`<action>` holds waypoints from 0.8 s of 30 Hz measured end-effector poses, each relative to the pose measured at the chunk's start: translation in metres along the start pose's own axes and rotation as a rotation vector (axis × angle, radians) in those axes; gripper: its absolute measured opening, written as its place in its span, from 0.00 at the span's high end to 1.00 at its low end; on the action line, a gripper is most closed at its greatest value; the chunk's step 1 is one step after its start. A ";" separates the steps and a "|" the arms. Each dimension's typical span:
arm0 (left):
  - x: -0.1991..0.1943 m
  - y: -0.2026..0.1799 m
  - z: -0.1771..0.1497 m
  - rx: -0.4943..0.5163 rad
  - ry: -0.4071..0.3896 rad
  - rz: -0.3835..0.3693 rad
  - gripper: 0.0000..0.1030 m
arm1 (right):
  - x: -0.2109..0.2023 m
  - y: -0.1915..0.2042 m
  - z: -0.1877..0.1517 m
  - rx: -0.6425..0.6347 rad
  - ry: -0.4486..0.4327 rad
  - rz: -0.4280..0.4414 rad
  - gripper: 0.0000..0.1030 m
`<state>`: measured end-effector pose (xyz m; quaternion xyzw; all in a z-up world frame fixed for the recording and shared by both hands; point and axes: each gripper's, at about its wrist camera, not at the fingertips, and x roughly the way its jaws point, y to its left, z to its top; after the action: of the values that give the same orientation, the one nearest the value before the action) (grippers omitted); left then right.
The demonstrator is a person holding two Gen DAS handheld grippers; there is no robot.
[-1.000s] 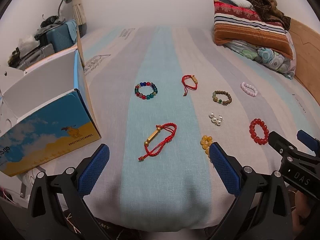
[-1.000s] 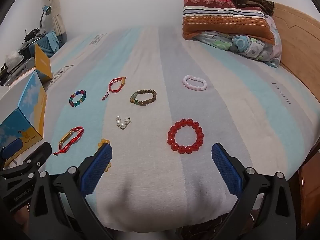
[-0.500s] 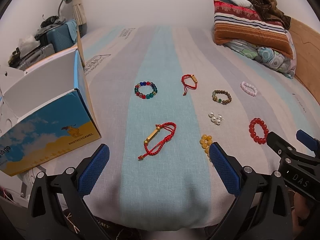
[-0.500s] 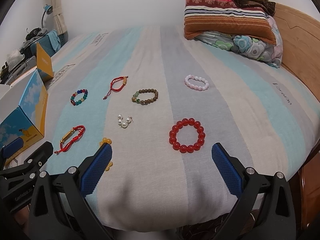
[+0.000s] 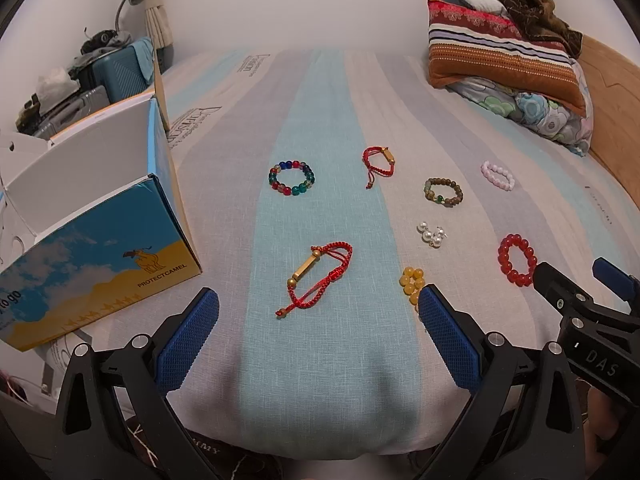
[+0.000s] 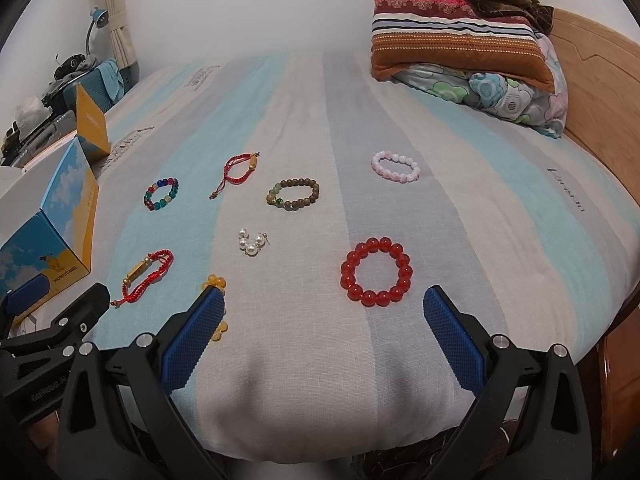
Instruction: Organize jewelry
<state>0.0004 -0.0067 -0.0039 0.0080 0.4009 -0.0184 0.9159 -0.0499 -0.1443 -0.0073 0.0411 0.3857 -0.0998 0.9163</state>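
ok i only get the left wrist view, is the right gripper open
observer: yes, the right gripper is open wide, with nothing between its fingers.
operator: the red bracelet is half cut off for me, is it touching it
observer: no, the red bracelet lies as a whole ring on the bed just ahead of the gripper, apart from both fingers.
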 end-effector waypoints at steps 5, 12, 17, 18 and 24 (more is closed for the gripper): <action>0.000 -0.001 0.000 0.002 -0.001 -0.002 0.05 | -0.001 0.000 0.001 -0.001 0.000 0.003 0.07; -0.001 -0.002 0.000 0.003 -0.002 -0.004 0.05 | -0.001 0.000 0.002 0.002 -0.001 0.003 0.07; -0.001 -0.003 0.000 0.003 -0.002 -0.005 0.05 | -0.001 -0.001 0.002 0.000 0.000 0.003 0.07; -0.001 -0.003 0.001 0.003 -0.002 -0.005 0.05 | -0.001 -0.001 0.002 0.000 0.000 0.003 0.07; -0.001 -0.004 0.000 0.004 -0.001 -0.005 0.05 | -0.002 -0.001 0.002 -0.001 0.001 0.004 0.07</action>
<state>-0.0003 -0.0109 -0.0027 0.0088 0.4005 -0.0212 0.9160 -0.0498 -0.1452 -0.0047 0.0414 0.3860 -0.0979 0.9163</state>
